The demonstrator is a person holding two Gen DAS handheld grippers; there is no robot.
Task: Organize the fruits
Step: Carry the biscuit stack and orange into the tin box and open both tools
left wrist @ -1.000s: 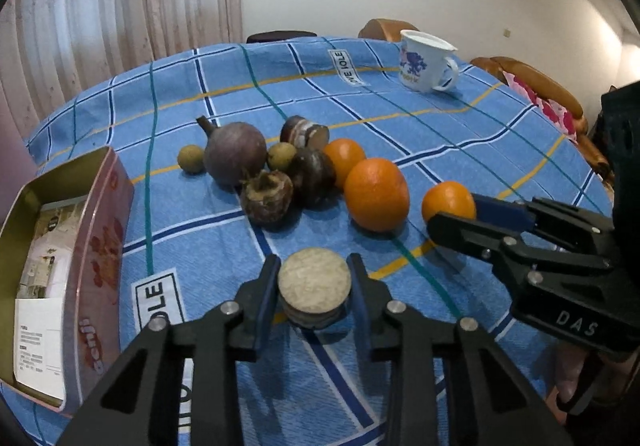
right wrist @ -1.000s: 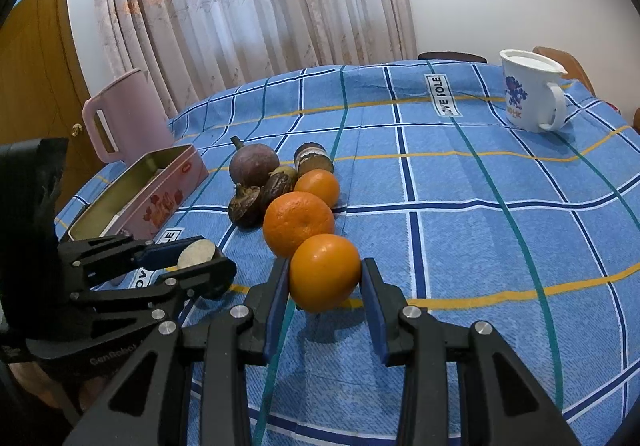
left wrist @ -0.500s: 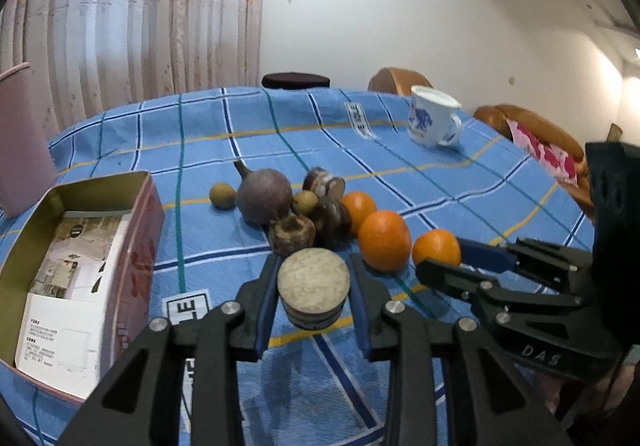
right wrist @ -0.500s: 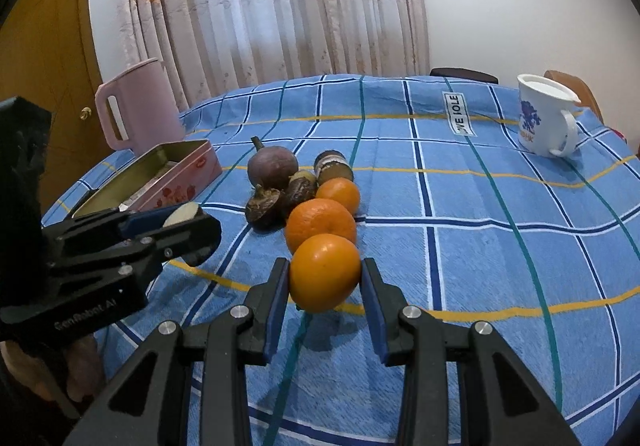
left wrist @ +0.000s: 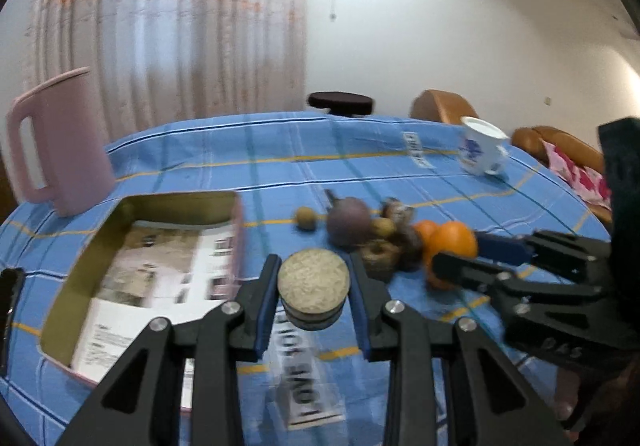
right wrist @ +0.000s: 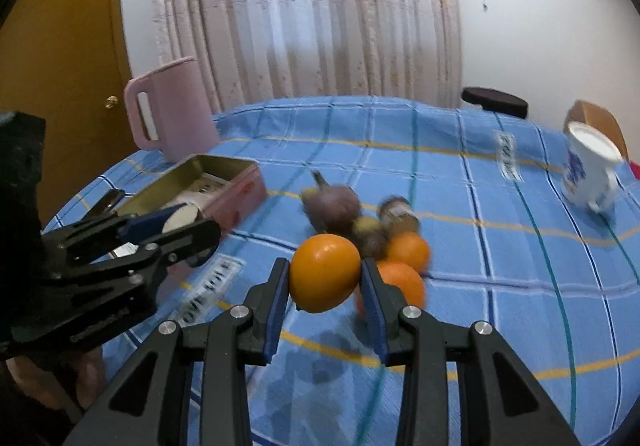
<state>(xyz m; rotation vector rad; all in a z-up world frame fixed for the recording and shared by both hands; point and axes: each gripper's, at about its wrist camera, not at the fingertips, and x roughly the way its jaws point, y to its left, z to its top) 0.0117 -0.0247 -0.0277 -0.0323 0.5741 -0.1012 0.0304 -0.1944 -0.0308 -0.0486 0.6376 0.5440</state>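
Note:
My left gripper (left wrist: pixel 314 290) is shut on a halved brown fruit (left wrist: pixel 314 284) with a pale cut face, held above the blue checked tablecloth just right of the open pink tin (left wrist: pixel 160 270). My right gripper (right wrist: pixel 325 280) is shut on an orange (right wrist: pixel 324 272), lifted off the cloth. The other fruits lie in a pile: a purple fruit (right wrist: pixel 334 205), dark brown fruits (left wrist: pixel 380 260), a small yellowish fruit (left wrist: pixel 306 217) and two oranges (right wrist: pixel 402 282). In the right wrist view the left gripper (right wrist: pixel 176 228) is at the left beside the tin (right wrist: pixel 208 189).
A pink pitcher (left wrist: pixel 56 149) stands behind the tin. A white and blue mug (left wrist: pixel 480 145) stands at the far right of the table. Paper lines the tin's bottom. Chairs and a stool stand beyond the far edge.
Both grippers have lifted with their fruit and swung left toward the tin. The orange has left the cloth. The views are motion-blurred now.

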